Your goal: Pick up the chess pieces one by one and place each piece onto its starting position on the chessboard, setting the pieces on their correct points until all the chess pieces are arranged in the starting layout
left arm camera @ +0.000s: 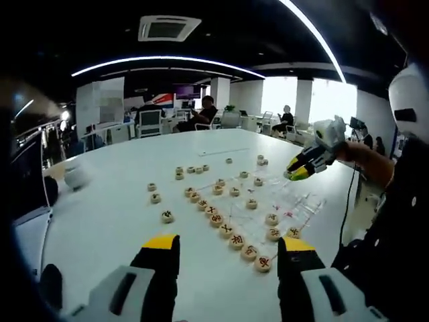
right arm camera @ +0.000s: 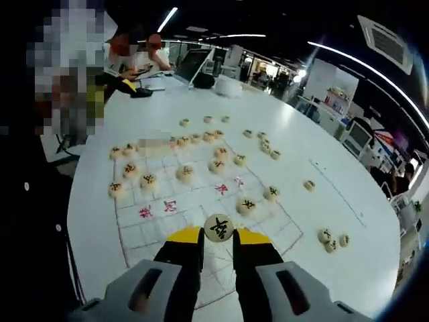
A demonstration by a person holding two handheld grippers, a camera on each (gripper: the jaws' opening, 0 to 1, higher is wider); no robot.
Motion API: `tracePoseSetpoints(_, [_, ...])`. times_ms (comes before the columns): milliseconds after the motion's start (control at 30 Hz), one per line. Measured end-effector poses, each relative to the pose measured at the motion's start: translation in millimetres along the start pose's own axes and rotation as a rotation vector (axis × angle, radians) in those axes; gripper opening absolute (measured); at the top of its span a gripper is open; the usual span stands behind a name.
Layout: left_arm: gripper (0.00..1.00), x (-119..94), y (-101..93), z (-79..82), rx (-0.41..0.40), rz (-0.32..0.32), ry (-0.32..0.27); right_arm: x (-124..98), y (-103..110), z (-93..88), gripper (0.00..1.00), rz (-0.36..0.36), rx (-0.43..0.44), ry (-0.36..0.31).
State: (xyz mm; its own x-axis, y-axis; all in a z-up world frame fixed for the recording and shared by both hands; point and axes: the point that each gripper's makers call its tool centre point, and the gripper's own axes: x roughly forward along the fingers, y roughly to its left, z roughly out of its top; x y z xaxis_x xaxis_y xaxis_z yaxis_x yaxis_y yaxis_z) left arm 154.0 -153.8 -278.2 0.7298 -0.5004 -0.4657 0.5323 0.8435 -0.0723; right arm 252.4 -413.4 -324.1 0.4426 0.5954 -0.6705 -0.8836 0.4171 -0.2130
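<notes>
Grasping a chess piece [right arm camera: 218, 227], right gripper [right arm camera: 218, 236] hovers above the chessboard [right arm camera: 144, 235]'s near edge; left gripper [left arm camera: 228, 249] released.

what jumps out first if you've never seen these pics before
The right gripper is shut on a round chess piece with a black character, held above the near edge of the transparent chessboard. Round chess pieces lie scattered over the board and the big white table, some lined up in a row. In the left gripper view, the left gripper hangs open over the table.
</notes>
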Motion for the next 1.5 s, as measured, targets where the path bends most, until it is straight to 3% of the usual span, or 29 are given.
tracePoseSetpoints(200, [0.6, -5, 5.5, -3.5, -0.012, 0.017, 0.0, 27, 4, 0.5, 0.19, 0.056, -0.009, 0.03])
tracePoseSetpoints(400, [0.6, -7, 11.8, -8.9, -0.026, 0.03, 0.006, 43, 12, -12.5, 0.19, 0.093, -0.014, 0.09])
tracePoseSetpoints(733, [0.6, -4, 11.3, -7.9, -0.023, 0.022, 0.005, 43, 12, -16.3, 0.2, 0.093, 0.035, 0.089])
tracePoseSetpoints(867, [0.6, -5, 10.1, -7.4, -0.022, 0.022, 0.003, 42, 12, -15.8, 0.3, 0.1, 0.066, 0.079])
tracePoseSetpoints(1033, [0.6, -7, 10.8, -7.9, -0.025, 0.029, 0.001, 29, 8, -4.9, 0.32, 0.075, 0.096, 0.017])
tracePoseSetpoints(1167, [0.6, -7, 10.3, -6.0, -0.019, 0.028, -0.001, 8, 5, -0.3, 0.34, 0.02, 0.103, -0.035])
tracePoseSetpoints(1267, [0.6, -5, 8.7, -2.9, -0.015, 0.024, -0.005, -15, 5, 2.1, 0.36, -0.031, 0.133, -0.113])
tracePoseSetpoints(1500, [0.6, 1, 3.5, 2.3, -0.004, 0.011, -0.007, -66, 4, -22.1, 0.36, -0.197, 0.213, -0.228])
